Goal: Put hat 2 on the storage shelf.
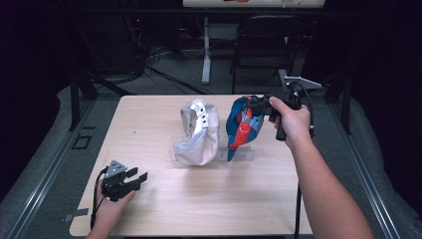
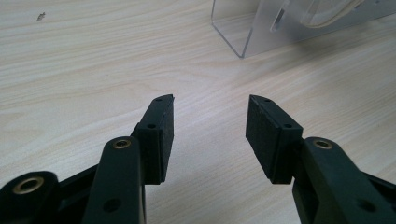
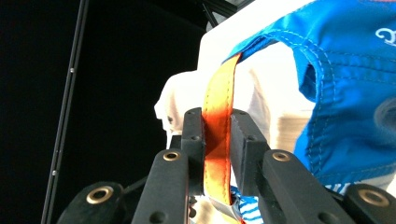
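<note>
Left gripper (image 1: 130,179): we rested it near the table's (image 1: 249,199) near left corner, jaws spread, nothing between them.
Blue cap (image 1: 244,124): it sat on a clear stand right of centre, beside a white cap (image 1: 198,130).
Right gripper (image 3: 217,140): we pinched the cap's orange strap (image 3: 218,107).
Handling: we judged the cap light, soft and floppy; the strap offered the firmest hold.

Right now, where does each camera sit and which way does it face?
High view: above the person's side, looking forward and down on the table; both forearms, left gripper, right gripper show.
Left gripper view: rides the left gripper, looking low across the wood at a clear stand; open jaws.
Right gripper view: rides the right gripper; jaws clamp the orange strap of the blue cap.
Shared: high and right views show that cap.
</note>
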Demonstrator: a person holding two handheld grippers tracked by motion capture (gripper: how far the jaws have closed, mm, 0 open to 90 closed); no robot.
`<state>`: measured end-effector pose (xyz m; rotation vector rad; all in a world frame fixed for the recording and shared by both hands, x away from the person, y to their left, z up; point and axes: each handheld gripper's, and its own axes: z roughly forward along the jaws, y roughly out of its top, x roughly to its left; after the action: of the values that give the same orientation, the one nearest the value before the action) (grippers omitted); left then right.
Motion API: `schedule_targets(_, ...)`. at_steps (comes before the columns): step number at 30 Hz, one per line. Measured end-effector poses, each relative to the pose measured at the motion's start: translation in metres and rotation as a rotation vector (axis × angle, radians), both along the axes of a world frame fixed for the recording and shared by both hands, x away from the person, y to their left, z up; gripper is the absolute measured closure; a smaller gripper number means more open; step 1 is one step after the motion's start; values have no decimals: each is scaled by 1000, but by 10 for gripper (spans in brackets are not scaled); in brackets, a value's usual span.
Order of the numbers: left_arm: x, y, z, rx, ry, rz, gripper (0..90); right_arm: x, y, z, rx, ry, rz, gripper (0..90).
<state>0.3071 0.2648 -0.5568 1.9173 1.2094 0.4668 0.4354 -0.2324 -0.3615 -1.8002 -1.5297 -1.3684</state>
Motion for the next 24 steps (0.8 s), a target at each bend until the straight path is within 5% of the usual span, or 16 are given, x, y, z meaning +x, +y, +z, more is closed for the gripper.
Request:
schedule_targets(12,0,0,0,4,6,-3,523,-8,-14,-9,-78,13,-33,771)
schedule_targets(24,0,-1,-1,2,2,0,523,-13,-28,-22,-90,27,-65,771)
